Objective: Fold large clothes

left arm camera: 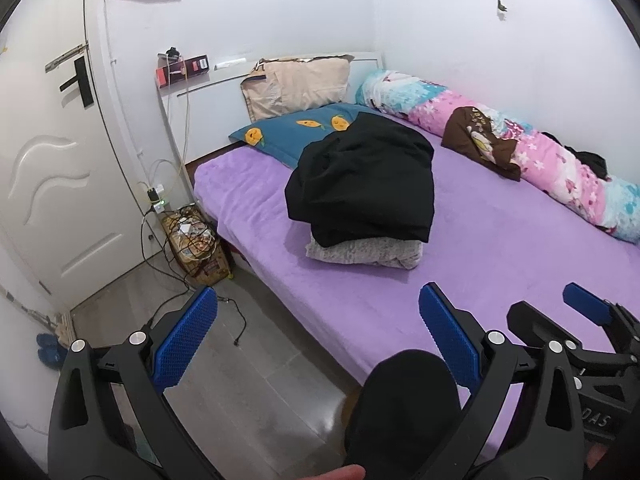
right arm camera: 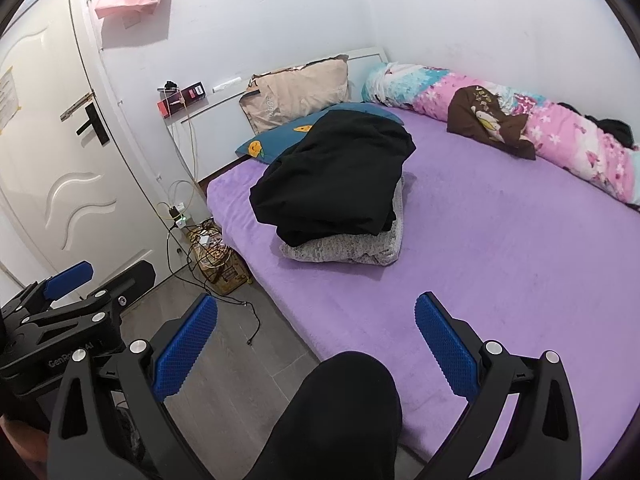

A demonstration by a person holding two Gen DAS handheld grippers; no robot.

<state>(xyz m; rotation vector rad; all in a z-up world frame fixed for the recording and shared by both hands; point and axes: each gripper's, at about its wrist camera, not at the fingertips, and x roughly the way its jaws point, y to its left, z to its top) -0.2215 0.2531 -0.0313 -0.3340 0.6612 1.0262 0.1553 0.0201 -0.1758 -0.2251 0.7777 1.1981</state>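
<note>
Left wrist view: the left tongs (left arm camera: pixel 318 338) hang released over the near edge of the bed (left arm camera: pixel 500 240), gripping nothing. A folded black garment (left arm camera: pixel 364 184) sits atop a folded grey garment (left arm camera: pixel 366 252) mid-bed, with bare purple sheet around it.

Right wrist view: the right tongs (right arm camera: pixel 316 340) are likewise released; the stack (right arm camera: pixel 340 196) lies left of the wide open sheet.

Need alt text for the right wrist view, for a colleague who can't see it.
The open right gripper hangs above the near edge of a purple bed, holding nothing. Further back, a black garment sits piled on a folded grey garment, near the pillows.
</note>
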